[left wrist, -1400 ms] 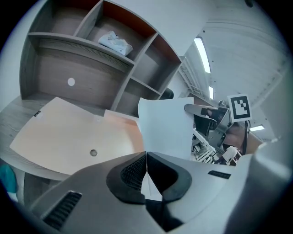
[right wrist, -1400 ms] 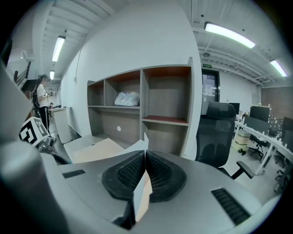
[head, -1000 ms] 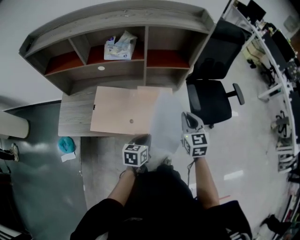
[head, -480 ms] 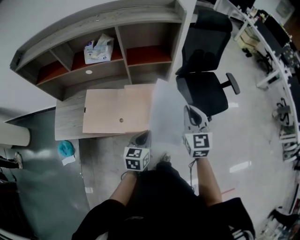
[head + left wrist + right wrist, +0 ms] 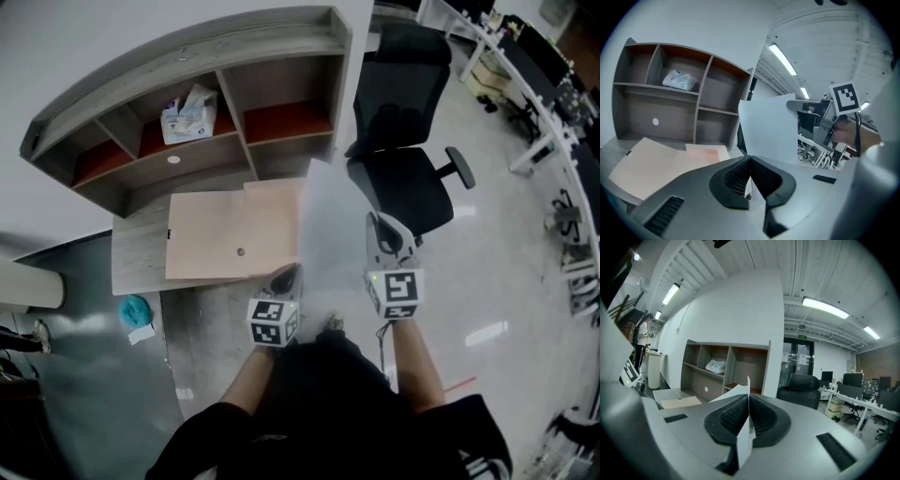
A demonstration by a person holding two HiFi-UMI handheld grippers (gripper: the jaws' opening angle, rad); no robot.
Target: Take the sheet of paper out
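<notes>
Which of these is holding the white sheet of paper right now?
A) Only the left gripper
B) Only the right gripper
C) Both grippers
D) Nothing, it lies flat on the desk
C: the sheet of paper stands upright off the desk, and each gripper view shows it pinched in closed jaws, by the left gripper and by the right gripper.

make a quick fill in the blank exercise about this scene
The left gripper and right gripper are both shut on the sheet of paper; the one nearer the office chair is the ____ one.
The tissue pack sits in the shelf unit's ____ upper compartment.
The tan folder lies flat on the ____.
Missing words: right; middle; desk.
</notes>
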